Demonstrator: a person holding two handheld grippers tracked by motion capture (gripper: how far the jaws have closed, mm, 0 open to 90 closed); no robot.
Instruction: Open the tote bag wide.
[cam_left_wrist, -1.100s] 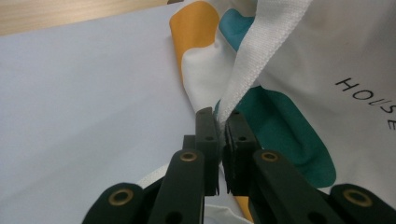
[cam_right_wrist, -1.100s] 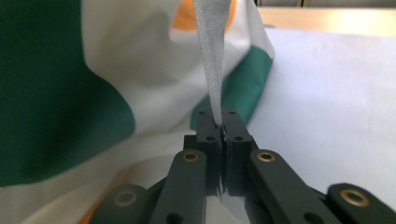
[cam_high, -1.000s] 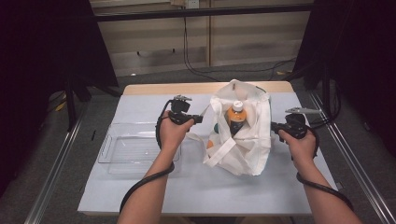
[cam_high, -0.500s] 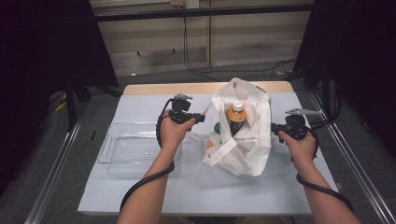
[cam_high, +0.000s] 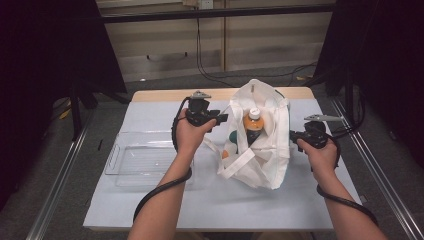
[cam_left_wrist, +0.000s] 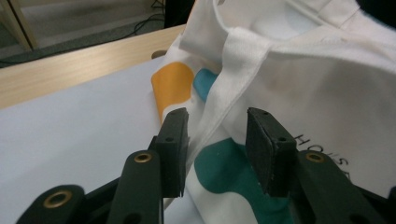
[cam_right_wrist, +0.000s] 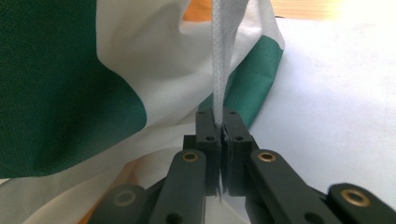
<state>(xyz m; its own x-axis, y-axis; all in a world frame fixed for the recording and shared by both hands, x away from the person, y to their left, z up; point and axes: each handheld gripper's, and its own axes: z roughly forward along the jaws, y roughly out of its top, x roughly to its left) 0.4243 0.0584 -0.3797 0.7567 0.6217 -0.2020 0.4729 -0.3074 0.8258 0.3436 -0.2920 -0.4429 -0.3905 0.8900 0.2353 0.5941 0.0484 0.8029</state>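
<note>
While the white tote bag (cam_high: 260, 145) stands at frame centre with a bottle (cam_high: 253, 122) upright inside, the right gripper (cam_right_wrist: 218, 135) pinches its strap (cam_right_wrist: 218, 60). The left gripper (cam_left_wrist: 217, 140), jaws just spreading, straddles the other handle (cam_left_wrist: 219, 102) unpressed. Clear tray (cam_high: 142, 157) at left empty; unloading judged unstarted.

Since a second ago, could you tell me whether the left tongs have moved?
Hardly: the left tongs hold the same spot beside the clear tray, though their jaws have just been opening off the bag strap.

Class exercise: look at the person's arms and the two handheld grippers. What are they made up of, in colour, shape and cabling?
Both forearms are bare, no sleeves showing. The left gripper and right gripper are black, each topped by a grey three-cornered plate and trailing a thick black cable. Their jaws are black bars with brass-coloured rivets and flat rectangular pads.
</note>
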